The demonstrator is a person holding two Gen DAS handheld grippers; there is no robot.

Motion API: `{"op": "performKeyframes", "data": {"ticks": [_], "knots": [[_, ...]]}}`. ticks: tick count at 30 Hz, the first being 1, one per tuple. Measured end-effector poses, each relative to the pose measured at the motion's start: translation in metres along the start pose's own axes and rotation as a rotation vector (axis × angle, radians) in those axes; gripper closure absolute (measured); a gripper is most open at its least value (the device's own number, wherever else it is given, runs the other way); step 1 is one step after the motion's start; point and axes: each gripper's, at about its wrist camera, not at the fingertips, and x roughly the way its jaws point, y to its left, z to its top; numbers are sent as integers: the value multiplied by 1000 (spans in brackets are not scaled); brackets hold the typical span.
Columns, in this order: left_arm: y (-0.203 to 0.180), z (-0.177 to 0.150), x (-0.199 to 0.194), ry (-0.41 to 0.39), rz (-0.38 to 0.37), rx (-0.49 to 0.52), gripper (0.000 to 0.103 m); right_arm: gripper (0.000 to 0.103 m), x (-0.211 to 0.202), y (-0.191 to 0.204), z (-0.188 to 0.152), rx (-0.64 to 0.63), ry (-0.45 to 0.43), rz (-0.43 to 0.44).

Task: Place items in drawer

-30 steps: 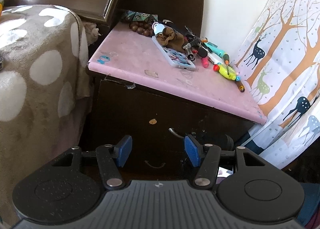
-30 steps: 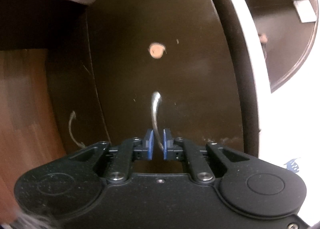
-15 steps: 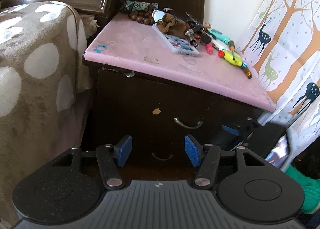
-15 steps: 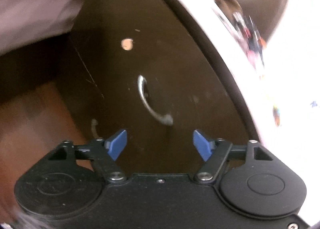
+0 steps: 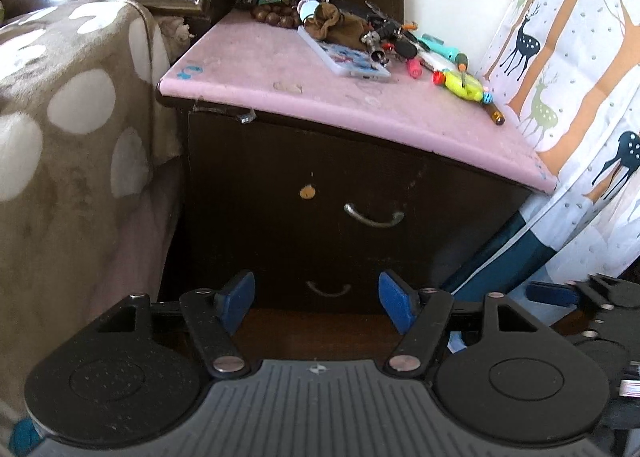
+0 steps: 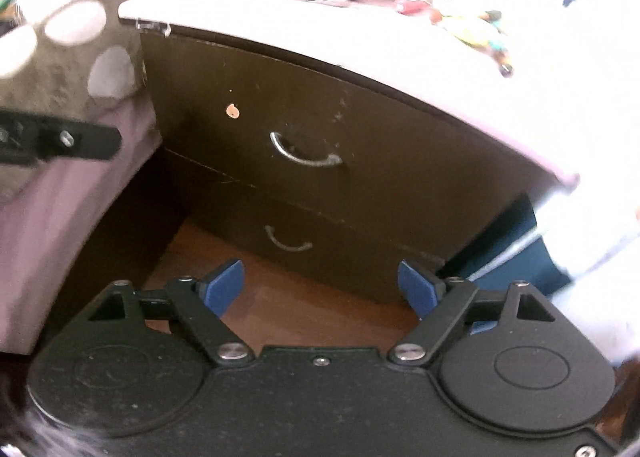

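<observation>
While both drawers sit shut, no item is in hand. Left gripper [image 5: 316, 305]: jaws wide, empty, low and near, facing the nightstand front. Right gripper [image 6: 322, 289]: jaws wide, empty, likewise low and back from the front.

Upper drawer [image 6: 360, 137] lies ahead and above both grippers; its handle [image 6: 306, 155], a curved metal bow, runs left-right, so jaws would need to close top-to-bottom across it. Lower handle [image 6: 288, 243] is smaller, same orientation. Neither gripper looks clearly nearer; right camera frames the upper handle closer to centre.

Items [image 5: 384, 45] cluster at the far right of the pink top [image 5: 280, 69]: a flat patterned case, brown pouch, wooden beads, keys, bright plastic tools. Top looks matte and scuffed; drawer fronts dark, smooth, with scratches.

Judgement: drawer opening comes first.
</observation>
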Motion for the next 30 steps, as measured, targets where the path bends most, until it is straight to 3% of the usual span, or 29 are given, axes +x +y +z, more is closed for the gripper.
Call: {"op": "performKeyframes", "data": {"ticks": [9, 19, 24, 30], "knots": [[-30, -17, -38, -22, 46, 23, 32, 15, -62, -24, -30, 164, 5, 35], [-68, -40, -108, -69, 63, -4, 27, 13, -136, -43, -54, 257, -18, 30], [-93, -53, -149, -109, 57, 35, 18, 11, -177, -47, -63, 285, -47, 17], [-124, -66, -195, -132, 94, 138, 17, 10, -223, -52, -76, 308, -97, 7]]}}
